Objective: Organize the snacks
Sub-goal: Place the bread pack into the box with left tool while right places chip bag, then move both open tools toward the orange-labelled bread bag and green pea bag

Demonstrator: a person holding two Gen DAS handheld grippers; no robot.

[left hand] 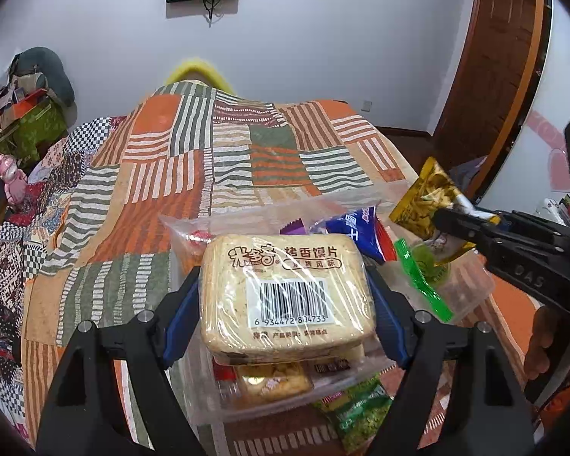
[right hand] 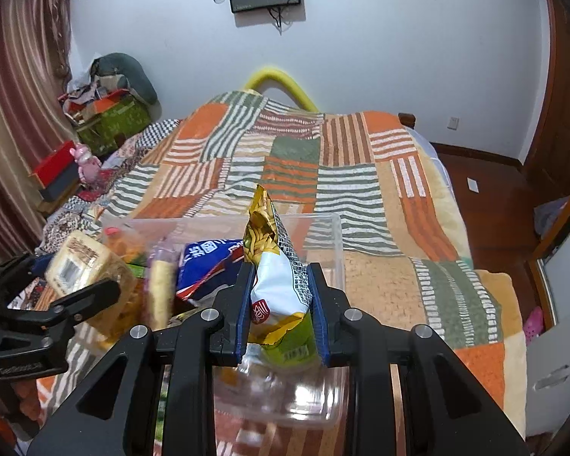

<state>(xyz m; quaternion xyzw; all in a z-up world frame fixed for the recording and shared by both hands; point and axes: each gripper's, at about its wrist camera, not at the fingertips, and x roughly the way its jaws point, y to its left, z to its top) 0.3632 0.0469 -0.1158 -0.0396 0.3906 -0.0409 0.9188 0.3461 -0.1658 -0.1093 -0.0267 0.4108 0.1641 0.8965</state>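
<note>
My left gripper [left hand: 285, 269] is shut on a beige pack of toasted bread slices [left hand: 285, 292] with a barcode label, held above a clear plastic bin [left hand: 228, 399] full of snacks. The same pack [right hand: 81, 262] and left gripper [right hand: 53, 277] show at the left in the right wrist view. My right gripper [right hand: 281, 277] is shut on a yellow, white and green snack bag [right hand: 277, 281], which stands upright over a clear plastic bin [right hand: 334, 243]. That bag [left hand: 433, 205] hangs at the right in the left wrist view, pinched by the right gripper [left hand: 452, 224].
Both bins sit on a bed with an orange, green and white striped patchwork blanket [left hand: 216, 159]. A blue snack bag [right hand: 209, 262] and other packets lie in the bin. Boxes and clutter [right hand: 106, 114] stand at the far left; a wooden door [left hand: 490, 76] is on the right.
</note>
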